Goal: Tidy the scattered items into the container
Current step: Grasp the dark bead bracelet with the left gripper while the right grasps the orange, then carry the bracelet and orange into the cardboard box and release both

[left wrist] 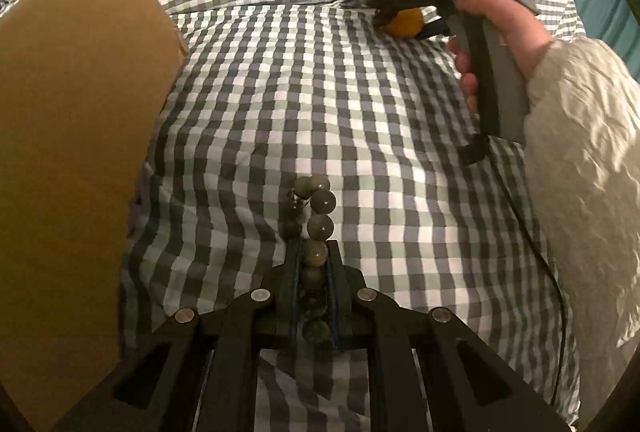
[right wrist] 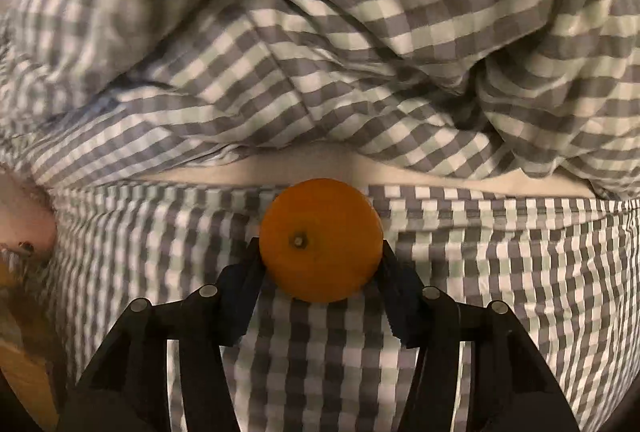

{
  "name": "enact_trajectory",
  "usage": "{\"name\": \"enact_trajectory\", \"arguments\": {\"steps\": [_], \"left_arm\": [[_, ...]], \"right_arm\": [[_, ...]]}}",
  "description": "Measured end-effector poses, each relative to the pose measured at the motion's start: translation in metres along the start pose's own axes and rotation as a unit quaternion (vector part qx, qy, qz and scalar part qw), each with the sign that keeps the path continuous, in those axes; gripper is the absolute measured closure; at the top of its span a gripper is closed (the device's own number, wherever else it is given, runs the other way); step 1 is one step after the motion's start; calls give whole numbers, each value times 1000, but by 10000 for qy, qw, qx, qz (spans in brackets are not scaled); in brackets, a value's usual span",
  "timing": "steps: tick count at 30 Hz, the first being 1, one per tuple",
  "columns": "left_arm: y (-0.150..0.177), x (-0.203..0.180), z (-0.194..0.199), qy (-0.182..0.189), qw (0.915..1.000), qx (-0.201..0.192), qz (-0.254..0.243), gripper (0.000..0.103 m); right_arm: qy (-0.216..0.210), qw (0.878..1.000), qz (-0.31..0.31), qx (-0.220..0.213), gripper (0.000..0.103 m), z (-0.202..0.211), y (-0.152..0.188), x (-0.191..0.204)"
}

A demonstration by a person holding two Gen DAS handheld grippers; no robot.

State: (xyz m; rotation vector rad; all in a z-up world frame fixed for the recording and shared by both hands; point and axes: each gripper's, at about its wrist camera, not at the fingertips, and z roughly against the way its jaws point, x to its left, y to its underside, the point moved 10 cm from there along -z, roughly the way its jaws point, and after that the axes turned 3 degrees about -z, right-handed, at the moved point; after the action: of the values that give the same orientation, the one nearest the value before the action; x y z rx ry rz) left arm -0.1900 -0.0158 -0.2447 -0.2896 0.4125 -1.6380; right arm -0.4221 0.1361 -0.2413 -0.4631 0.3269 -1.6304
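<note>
On the bed: a grey-and-white checked duvet [left wrist: 320, 103] is covering the whole surface, lying flat in the near part and bunching into folds at the far side.
Left gripper [left wrist: 314, 252]: it is pointing steeply down over the flat part of the duvet, its jaws sitting closed on a string of beads.
Beads [left wrist: 320, 226]: dull olive-green and round, they are running up between the two fingers and curling over just past the tips, hanging above the checked cloth.
Container: a brown cardboard box [left wrist: 72, 119] is standing at the left, its flap rising beside the left gripper, apart from the beads.
Right gripper [right wrist: 320, 252]: a hand [left wrist: 508, 31] in a fluffy pale sleeve [left wrist: 584, 159] is holding it at the far right; its fingers are sitting against both sides of an orange.
Orange [right wrist: 320, 240]: it is resting on the duvet, stem end facing the right wrist camera, just before the folds, well apart from the box.
</note>
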Motion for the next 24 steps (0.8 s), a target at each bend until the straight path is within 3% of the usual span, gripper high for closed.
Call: {"name": "enact_trajectory", "arguments": {"steps": [7, 16, 24], "left_arm": [[-6, -8, 21, 95, 9998, -171, 24, 92], [-21, -31, 93, 257, 9975, -651, -78, 92], [-41, -4, 157, 87, 9930, -1138, 311, 92]], "right_arm": [[-339, 9985, 92, -420, 49, 85, 24, -4], [-981, 9915, 272, -813, 49, 205, 69, -4], [-1499, 9824, 619, -922, 49, 276, 93, 48]]}}
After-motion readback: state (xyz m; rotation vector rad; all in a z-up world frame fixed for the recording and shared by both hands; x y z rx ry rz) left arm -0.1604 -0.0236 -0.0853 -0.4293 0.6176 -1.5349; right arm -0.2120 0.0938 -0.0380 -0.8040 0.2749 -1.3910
